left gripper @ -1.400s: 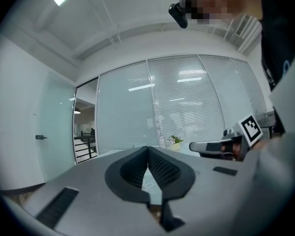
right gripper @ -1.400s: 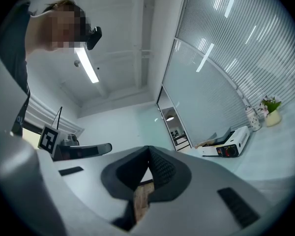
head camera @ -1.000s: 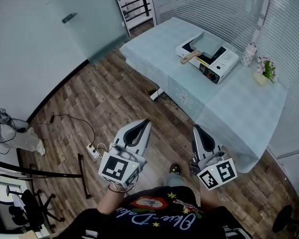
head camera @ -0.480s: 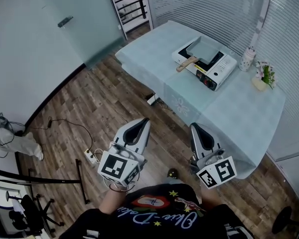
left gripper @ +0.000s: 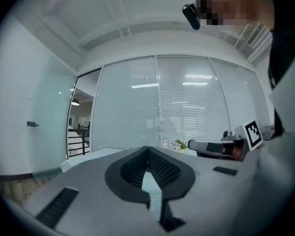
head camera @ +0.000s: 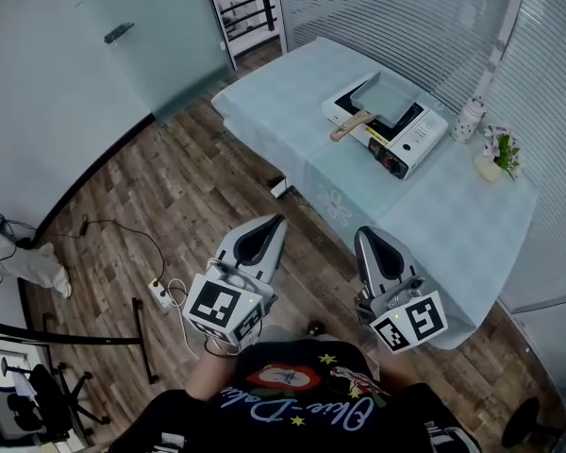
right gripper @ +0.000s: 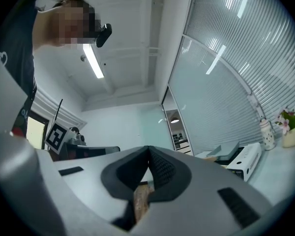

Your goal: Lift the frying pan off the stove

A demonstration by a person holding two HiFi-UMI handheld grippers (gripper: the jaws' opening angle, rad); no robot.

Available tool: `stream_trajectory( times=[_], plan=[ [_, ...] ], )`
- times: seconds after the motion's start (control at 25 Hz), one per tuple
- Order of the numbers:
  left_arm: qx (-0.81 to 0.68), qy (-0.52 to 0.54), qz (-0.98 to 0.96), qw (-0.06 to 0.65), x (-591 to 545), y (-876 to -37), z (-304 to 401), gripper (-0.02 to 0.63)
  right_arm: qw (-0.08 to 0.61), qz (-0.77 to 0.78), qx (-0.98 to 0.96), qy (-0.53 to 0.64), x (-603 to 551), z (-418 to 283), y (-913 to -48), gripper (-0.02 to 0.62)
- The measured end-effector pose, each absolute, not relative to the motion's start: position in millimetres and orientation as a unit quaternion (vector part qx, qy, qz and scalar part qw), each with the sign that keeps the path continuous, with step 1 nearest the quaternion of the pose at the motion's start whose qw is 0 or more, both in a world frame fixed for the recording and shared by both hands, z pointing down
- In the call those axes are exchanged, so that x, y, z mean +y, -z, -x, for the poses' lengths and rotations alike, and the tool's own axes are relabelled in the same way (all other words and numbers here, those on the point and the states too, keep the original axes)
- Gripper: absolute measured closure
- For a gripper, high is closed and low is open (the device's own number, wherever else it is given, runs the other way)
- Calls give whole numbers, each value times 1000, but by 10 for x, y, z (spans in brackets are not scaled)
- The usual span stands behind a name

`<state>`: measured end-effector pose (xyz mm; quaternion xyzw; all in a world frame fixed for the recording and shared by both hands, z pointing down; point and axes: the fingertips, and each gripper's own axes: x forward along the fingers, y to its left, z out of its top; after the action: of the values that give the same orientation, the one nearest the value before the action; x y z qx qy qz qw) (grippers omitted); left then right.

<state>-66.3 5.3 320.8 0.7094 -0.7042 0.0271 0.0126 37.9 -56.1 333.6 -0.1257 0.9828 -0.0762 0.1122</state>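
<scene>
The square frying pan (head camera: 384,91) sits on the stove (head camera: 407,134) at the far side of the bench (head camera: 453,225). It is small in the head view, and only its top edge shows in the right gripper view. The left gripper (head camera: 274,220) and right gripper (head camera: 362,233) are well apart from it, fingers closed together and empty.

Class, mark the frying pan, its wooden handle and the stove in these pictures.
frying pan (head camera: 385,94), head view, on its grey square body.
wooden handle (head camera: 350,126), head view, midway along its length.
stove (head camera: 423,132), head view, on its white casing beside the pan.
</scene>
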Motion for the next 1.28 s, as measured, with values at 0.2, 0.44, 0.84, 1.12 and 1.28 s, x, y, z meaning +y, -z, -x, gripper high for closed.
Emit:
stream_trajectory(
  times=[0.2, 0.44, 0.84, 1.12, 1.28],
  plan=[
    [-706, -28, -707, 22, 9, -3240, 775, 603, 110, 130, 980, 99, -623, -317, -3377, 595],
    [-682, -30, -730, 11, -309, -3230, 771, 603, 121, 162, 973, 109, -850, -379, -3389, 595],
    [-586, -25, -810, 2, -1181, -3253, 820, 602, 115, 270, 950, 110, -1431, -403, -3454, 595],
    [-564, -23, -825, 10, -1728, -3318, 1331, 601, 101, 299, 942, 118, -1878, 7, -3545, 595],
    [-555, -4, -831, 33, -2026, -3340, 1697, 601, 89, 306, 941, 114, -2131, 301, -3553, 595]
  ],
)
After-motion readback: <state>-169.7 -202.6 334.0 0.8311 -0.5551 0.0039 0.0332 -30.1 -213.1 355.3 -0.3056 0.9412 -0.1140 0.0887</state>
